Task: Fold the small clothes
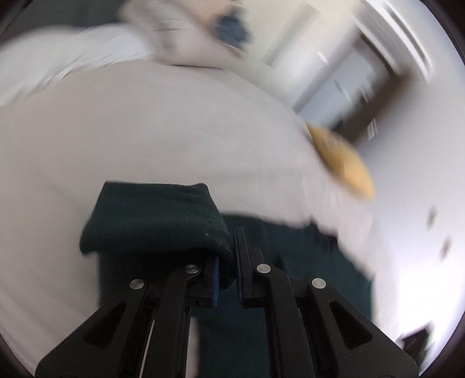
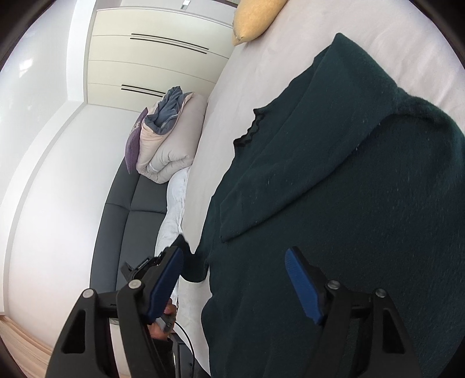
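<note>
A dark green knit sweater (image 2: pixel 334 203) lies spread on the pale bed sheet (image 2: pixel 261 75), with one sleeve folded across its body. In the left wrist view my left gripper (image 1: pixel 227 261) is shut on a folded edge of the sweater (image 1: pixel 151 218) and holds it lifted above the bed (image 1: pixel 145 130); this view is blurred by motion. My right gripper (image 2: pixel 235 279) is open and empty, hovering over the sweater's lower part with its blue pads (image 2: pixel 302 285) apart. The other gripper's black body shows at the sweater's left edge (image 2: pixel 145 264).
A yellow cushion (image 2: pixel 252 20) lies at the bed's far end, also in the left wrist view (image 1: pixel 343 160). A folded duvet with a grey-blue cloth (image 2: pixel 165 136) and a purple pillow (image 2: pixel 133 145) rest on the dark headboard (image 2: pixel 128 203). White wardrobe (image 2: pixel 151 67) stands beyond.
</note>
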Demonstrator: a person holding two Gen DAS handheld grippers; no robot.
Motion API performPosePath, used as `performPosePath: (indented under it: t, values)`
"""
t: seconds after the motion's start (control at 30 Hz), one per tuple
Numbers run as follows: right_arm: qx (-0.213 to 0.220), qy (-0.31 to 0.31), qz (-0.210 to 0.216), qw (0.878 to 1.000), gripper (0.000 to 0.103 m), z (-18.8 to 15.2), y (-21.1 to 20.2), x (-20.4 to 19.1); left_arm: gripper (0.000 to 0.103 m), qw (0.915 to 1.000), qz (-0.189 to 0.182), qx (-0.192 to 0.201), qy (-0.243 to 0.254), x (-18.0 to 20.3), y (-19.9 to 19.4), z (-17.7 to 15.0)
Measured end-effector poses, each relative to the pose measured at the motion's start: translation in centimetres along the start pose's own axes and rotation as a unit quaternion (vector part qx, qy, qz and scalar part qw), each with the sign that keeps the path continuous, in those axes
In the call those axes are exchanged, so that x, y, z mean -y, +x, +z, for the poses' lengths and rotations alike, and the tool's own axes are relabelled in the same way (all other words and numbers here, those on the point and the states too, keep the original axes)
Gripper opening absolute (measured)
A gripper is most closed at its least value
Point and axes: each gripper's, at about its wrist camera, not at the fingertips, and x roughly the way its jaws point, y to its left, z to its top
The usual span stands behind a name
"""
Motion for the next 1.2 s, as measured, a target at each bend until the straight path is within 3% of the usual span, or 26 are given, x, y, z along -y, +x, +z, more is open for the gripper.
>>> performPosePath:
  t: [0.07, 0.13, 0.3, 0.5, 0.53, 0.63, 0.7, 0.8, 0.83, 0.87, 0.9, 0.97, 1.0, 1.03, 1.07, 1.2]
  values:
    - [-0.001, 0.003, 0.0, 1.0, 0.076, 0.7, 0.5, 0.2, 0.007, 0.9947, 0.029, -0.018, 0.097, 4.9, 2.0, -2.5]
    - [-0.012, 0.001, -0.004, 1.0, 0.076, 1.4, 1.7, 0.1, 0.007, 0.9829, 0.055, -0.036, 0.172, 8.3, 4.3, -5.6]
    - [-0.065, -0.01, -0.007, 0.998, 0.076, 3.4, 6.8, -1.3, 0.007, 0.9614, 0.112, -0.029, 0.25, 9.8, 6.5, -9.8]
    - [-0.134, -0.036, -0.008, 0.99, 0.076, 4.3, 14.8, -4.4, 0.007, 0.9358, 0.135, -0.006, 0.326, 10.5, 7.3, -12.2]
    - [-0.143, -0.042, -0.006, 0.989, 0.076, 4.4, 15.8, -5.0, 0.007, 0.9373, 0.13, -0.007, 0.323, 10.4, 7.5, -12.0]
    - [-0.146, -0.053, -0.018, 0.988, 0.076, 4.5, 17.4, -6.1, 0.007, 0.9721, 0.099, -0.013, 0.212, 6.3, 6.4, -9.7]
    - [-0.141, -0.056, -0.009, 0.988, 0.076, 4.5, 17.0, -6.3, 0.007, 0.9842, 0.085, -0.012, 0.155, 4.7, 5.8, -7.7]
    - [-0.122, -0.055, -0.016, 0.991, 0.076, 4.8, 15.4, -5.6, 0.007, 0.9926, 0.08, -0.005, 0.092, 3.4, 5.5, -5.5]
    - [-0.117, -0.049, -0.017, 0.992, 0.076, 4.7, 14.8, -5.2, 0.007, 0.9902, 0.089, 0.004, 0.108, 4.4, 5.4, -5.1]
    - [-0.108, -0.04, -0.019, 0.993, 0.076, 4.9, 14.1, -4.7, 0.007, 0.9831, 0.1, 0.007, 0.153, 6.3, 5.6, -5.3]
    - [-0.095, -0.032, -0.019, 0.995, 0.076, 5.2, 13.1, -4.2, 0.007, 0.9673, 0.117, 0.004, 0.225, 9.0, 6.2, -5.9]
    - [-0.072, -0.025, -0.015, 0.997, 0.076, 5.9, 11.2, -3.6, 0.007, 0.9032, 0.155, 0.016, 0.4, 14.5, 7.8, -9.5]
    - [-0.057, -0.021, -0.013, 0.998, 0.076, 6.4, 9.9, -3.2, 0.007, 0.8639, 0.164, 0.026, 0.475, 16.4, 8.4, -11.9]
    - [-0.043, -0.015, -0.015, 0.999, 0.076, 6.9, 8.7, -2.8, 0.007, 0.8433, 0.167, 0.03, 0.51, 17.1, 8.6, -13.3]
    - [-0.033, -0.008, -0.016, 0.999, 0.076, 7.4, 7.8, -2.4, 0.007, 0.827, 0.172, 0.033, 0.534, 17.5, 8.9, -14.6]
    - [-0.032, -0.01, -0.047, 0.998, 0.076, 8.9, 5.9, -1.2, 0.007, 0.795, 0.18, 0.036, 0.578, 17.5, 9.9, -16.7]
